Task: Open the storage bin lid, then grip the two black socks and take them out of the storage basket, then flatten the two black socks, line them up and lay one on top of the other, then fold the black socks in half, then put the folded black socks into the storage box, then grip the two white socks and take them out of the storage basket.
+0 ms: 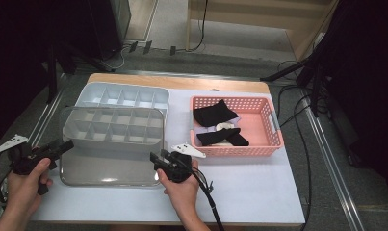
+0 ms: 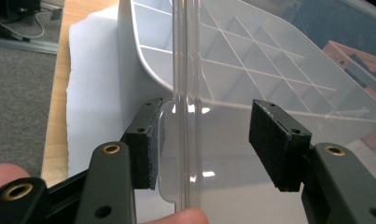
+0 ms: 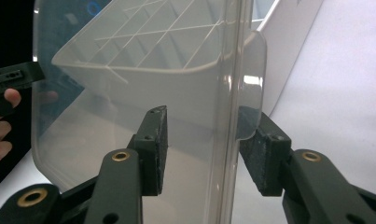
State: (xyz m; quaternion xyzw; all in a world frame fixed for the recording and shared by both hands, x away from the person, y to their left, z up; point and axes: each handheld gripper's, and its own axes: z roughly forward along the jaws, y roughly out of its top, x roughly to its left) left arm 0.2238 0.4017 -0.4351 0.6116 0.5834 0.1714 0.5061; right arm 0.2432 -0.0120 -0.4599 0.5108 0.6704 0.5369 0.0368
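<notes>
Clear plastic lid rests over the grey divided organizer tray on the white mat, its long axis running between your hands. Your left gripper straddles the lid's left edge, your right gripper its right edge. Both stand half open: on each, one pad is near or at the rim while the other stands clear, so neither clamps. Each hand is equally near its own end.

Clear lid; pale grey organiser; pink basket; black socks; black claws.
</notes>
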